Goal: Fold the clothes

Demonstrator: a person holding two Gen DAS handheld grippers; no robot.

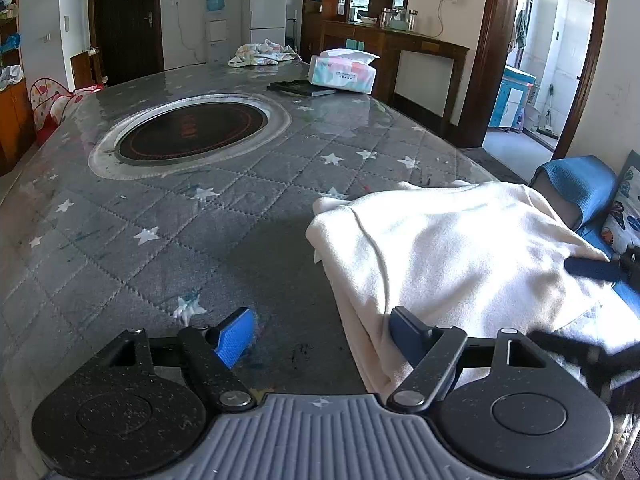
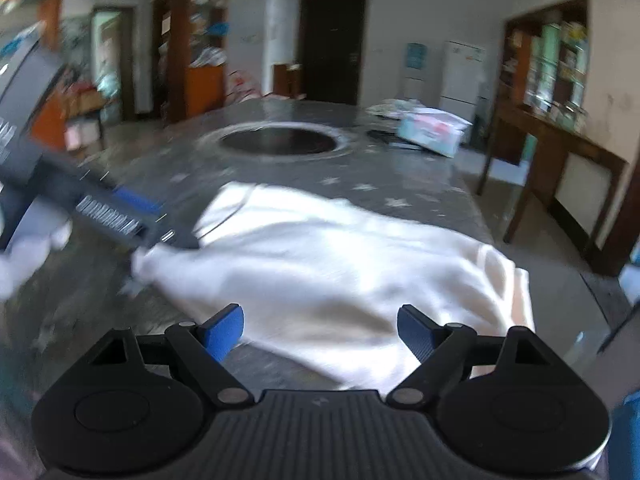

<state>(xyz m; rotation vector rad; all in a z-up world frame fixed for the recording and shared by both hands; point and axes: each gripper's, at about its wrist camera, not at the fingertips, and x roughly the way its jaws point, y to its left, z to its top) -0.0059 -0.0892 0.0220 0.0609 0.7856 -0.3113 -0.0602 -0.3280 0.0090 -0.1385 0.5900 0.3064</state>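
- Grey quilted cloth printed with white stars covers the table (image 1: 168, 216), under a clear glossy sheet; a round dark cooktop (image 1: 192, 130) in a pale ring is set into its middle.
- At the far end lie a pack of tissues (image 1: 343, 71), a flat black item (image 1: 300, 88) just beside it, and a crumpled patterned cloth (image 1: 262, 54) further back.
- Behind the table stand a white fridge (image 1: 267, 8), a water dispenser (image 1: 216, 20), a dark door (image 1: 124, 20) and a wooden sideboard (image 1: 394, 46).
- A cream-white garment (image 1: 452, 256) lies bunched on the near right part of the table, its edge draped over the table's side near a blue cushion (image 1: 576, 184).
- The left gripper (image 1: 322, 334) sits low at the garment's left border, jaws spread wide: its left blue pad is over bare table, and its right finger is against the garment's folded edge, with no fabric pinched between them.
- In the right wrist view, heavily blurred, the left gripper (image 2: 160, 220) reaches in from the left and meets the garment's (image 2: 340, 260) left corner.
- The right gripper (image 2: 320, 332) hovers at the garment's near edge with jaws wide apart, white fabric showing between them but not clamped.
- In the left wrist view, the right gripper (image 1: 608, 272) is only partly seen at the right edge, over the garment.
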